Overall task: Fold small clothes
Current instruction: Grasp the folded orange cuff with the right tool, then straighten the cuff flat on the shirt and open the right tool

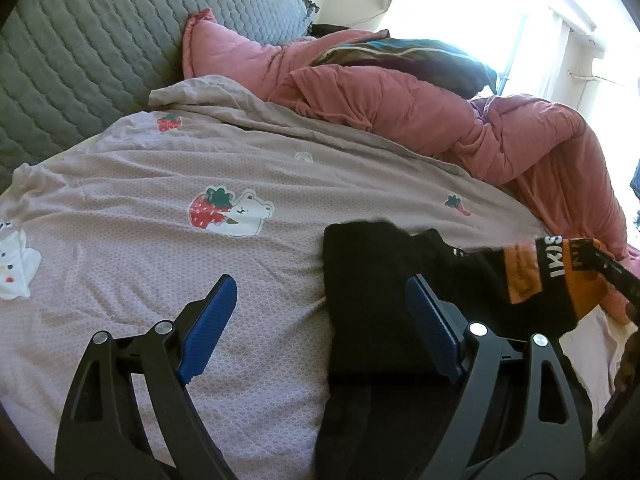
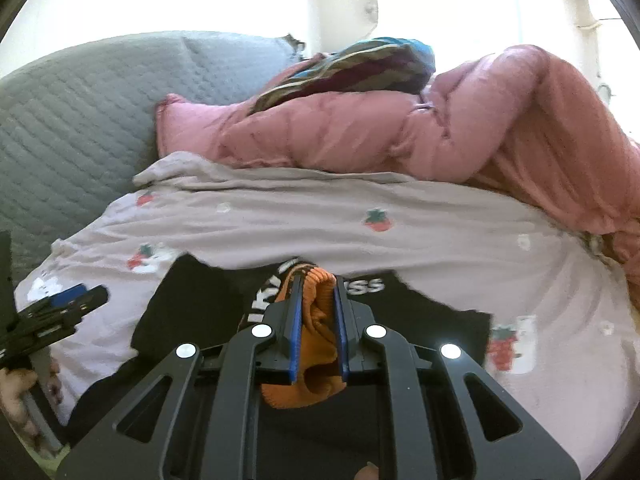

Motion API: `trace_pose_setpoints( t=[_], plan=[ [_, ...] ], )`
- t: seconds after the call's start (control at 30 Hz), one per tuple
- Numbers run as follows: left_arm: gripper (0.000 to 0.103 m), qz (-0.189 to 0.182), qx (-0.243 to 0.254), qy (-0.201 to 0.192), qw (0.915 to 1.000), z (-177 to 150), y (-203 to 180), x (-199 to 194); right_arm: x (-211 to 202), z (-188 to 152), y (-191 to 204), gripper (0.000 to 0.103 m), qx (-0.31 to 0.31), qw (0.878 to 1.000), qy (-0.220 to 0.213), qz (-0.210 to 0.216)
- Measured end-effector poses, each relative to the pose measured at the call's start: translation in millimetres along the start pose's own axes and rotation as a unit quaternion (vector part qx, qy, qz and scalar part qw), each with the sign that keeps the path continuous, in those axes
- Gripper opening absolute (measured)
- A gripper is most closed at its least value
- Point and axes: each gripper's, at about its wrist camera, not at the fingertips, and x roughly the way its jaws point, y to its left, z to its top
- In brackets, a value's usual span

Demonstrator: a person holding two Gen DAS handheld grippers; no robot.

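A black garment [image 1: 360, 320] with an orange waistband [image 1: 576, 280] bearing white letters lies on the lilac strawberry-print sheet [image 1: 160, 184]. My right gripper [image 2: 318, 280] is shut on the bunched orange waistband [image 2: 320, 320] and holds that edge lifted off the black garment [image 2: 192, 304]. From the left wrist view, a dark finger [image 1: 616, 276] of it shows at the right edge. My left gripper [image 1: 320, 280] is open, low over the sheet, with its right pad above the garment's left part and nothing between the pads. It also appears as the left gripper [image 2: 68, 300] at the far left, held by a hand.
A rumpled pink quilt [image 1: 440, 120] piles along the far side of the bed with a dark striped cloth [image 1: 400, 56] on top. A grey quilted cushion [image 1: 100, 40] stands at the back left. A small white garment [image 1: 16, 268] lies at the left edge. Bright window behind.
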Motion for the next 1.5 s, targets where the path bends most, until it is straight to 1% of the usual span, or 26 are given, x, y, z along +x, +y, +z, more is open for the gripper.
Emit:
trace_pose_setpoints(
  t=[0.13,0.23,0.4,0.47,0.6,0.73,0.8,0.83,0.87,0.97,1.07,1.2,1.23,1.3,1.37,1.5],
  plan=[
    [0.079,0.002,0.003,-0.001,1.0000,1,-2,0,0,-4,-22,0.012,0.011,1.000,0.002,-0.025],
    [0.079,0.000,0.011,0.001,0.9999,0,-7,1,2,-10,-34,0.012,0.020,0.999,0.007,-0.033],
    [0.079,-0.013,0.041,0.022,0.9988,-1,-31,12,8,-22,-46,0.012,0.032,0.998,0.019,-0.042],
    [0.079,-0.017,0.047,0.024,0.9985,-1,-40,15,10,-26,-50,0.012,0.035,0.998,0.024,-0.043],
    [0.079,-0.014,0.080,0.056,0.9951,1,-70,32,12,-32,-57,0.012,0.041,0.997,0.033,-0.049],
    [0.079,-0.024,0.089,0.084,0.9922,0,-88,54,16,-37,-66,0.012,0.048,0.996,0.047,-0.062],
    [0.079,-0.027,0.093,0.096,0.9906,-2,-93,65,17,-39,-70,0.011,0.047,0.995,0.051,-0.076],
    [0.079,-0.029,0.096,0.106,0.9893,-6,-94,72,17,-40,-72,0.008,0.045,0.994,0.051,-0.085],
    [0.079,-0.030,0.097,0.114,0.9883,-9,-94,77,16,-40,-76,0.008,0.045,0.993,0.049,-0.094],
    [0.079,-0.035,0.093,0.132,0.9863,-19,-89,86,12,-43,-84,0.008,0.054,0.992,0.052,-0.103],
    [0.079,-0.034,0.099,0.137,0.9850,-23,-89,86,12,-48,-80,0.008,0.048,0.993,0.061,-0.092],
    [0.079,-0.028,0.113,0.136,0.9838,-25,-91,85,22,-56,-56,0.009,0.030,0.995,0.083,-0.055],
    [0.079,-0.025,0.117,0.138,0.9832,-26,-92,84,25,-58,-49,0.016,0.026,0.995,0.089,-0.046],
    [0.079,-0.018,0.126,0.140,0.9818,-29,-92,83,30,-61,-37,0.026,0.020,0.995,0.097,-0.030],
    [0.079,-0.019,0.130,0.142,0.9811,-30,-93,84,34,-66,-24,0.026,0.011,0.994,0.108,-0.014],
    [0.079,-0.020,0.130,0.144,0.9808,-30,-92,83,39,-70,-10,0.028,0.001,0.993,0.120,0.000]
  ],
)
